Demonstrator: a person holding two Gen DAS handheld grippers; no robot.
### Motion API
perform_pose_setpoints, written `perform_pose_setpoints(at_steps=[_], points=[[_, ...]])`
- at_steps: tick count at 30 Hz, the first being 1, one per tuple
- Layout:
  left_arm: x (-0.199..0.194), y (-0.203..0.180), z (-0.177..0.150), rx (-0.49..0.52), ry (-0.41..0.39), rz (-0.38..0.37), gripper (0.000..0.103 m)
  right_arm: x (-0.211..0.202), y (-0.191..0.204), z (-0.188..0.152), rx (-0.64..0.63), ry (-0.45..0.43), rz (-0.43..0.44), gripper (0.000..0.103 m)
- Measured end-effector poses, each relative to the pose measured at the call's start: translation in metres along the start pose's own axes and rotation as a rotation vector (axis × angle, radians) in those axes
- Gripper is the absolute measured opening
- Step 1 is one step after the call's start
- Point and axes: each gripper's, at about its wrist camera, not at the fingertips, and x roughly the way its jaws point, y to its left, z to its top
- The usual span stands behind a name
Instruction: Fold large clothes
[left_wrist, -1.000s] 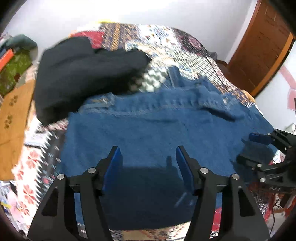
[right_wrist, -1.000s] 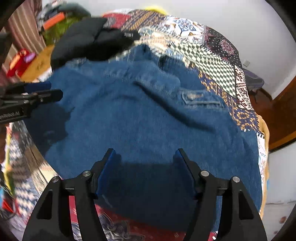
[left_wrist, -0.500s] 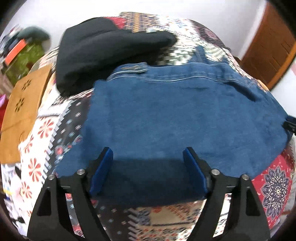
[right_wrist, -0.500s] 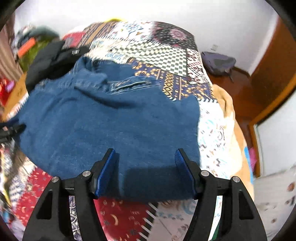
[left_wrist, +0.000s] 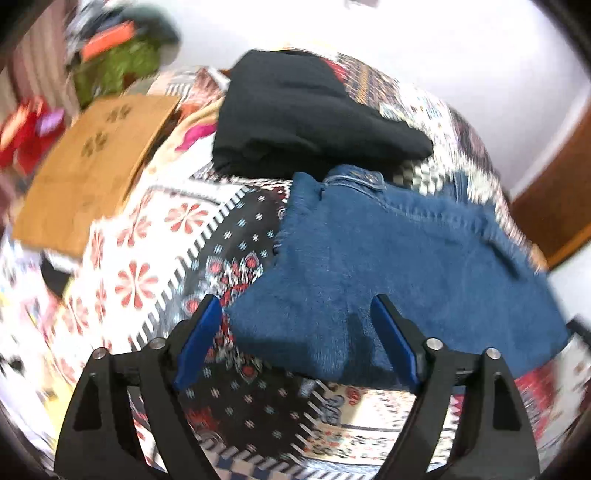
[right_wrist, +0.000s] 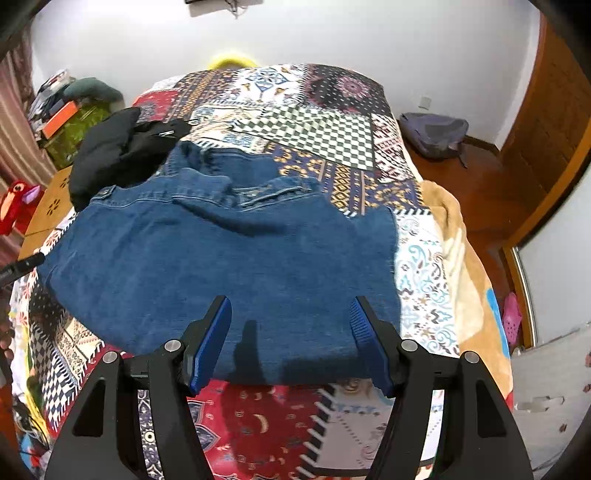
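we have the denim jacket (right_wrist: 221, 266) lying flat at the middle of the bed (right_wrist: 424, 266), seemingly folded once; more folds look left. our left gripper (left_wrist: 295, 339) has just been opening, jaws empty; our right gripper (right_wrist: 291, 339) hovers at six o'clock, jaws apart, empty.

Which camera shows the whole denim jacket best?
The right wrist view: the denim jacket lies sharp, from collar to near hem. The left wrist view shows the denim jacket blurred, mostly its left part.
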Motion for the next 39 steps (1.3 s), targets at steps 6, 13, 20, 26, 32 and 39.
perform_pose_setpoints(at_steps=[6,13,20,26,32,39], points=[[0.015,0.035,-0.02,-0.252,0.097,-0.19,0.087,0.012,0.017,-0.006,-0.031,0.027,0.037,0.063],[0.055,0.028,-0.035,-0.403,0.228,-0.408,0.087,0.022,0.027,-0.014,-0.068,0.046,0.004,0.063],[0.077,0.008,-0.014,-0.468,0.168,-0.406,0.087,0.024,0.026,-0.016,-0.074,0.046,-0.003,0.067],[0.083,0.0,-0.012,-0.61,0.074,-0.311,0.072,0.025,0.032,-0.013,-0.074,0.046,-0.01,0.067],[0.059,-0.005,-0.015,-0.599,-0.037,-0.218,0.02,0.02,0.038,-0.002,-0.029,0.058,0.122,0.067],[-0.03,-0.047,0.005,-0.383,-0.267,-0.267,0.01,0.009,0.075,0.024,-0.036,0.031,0.229,0.067]])
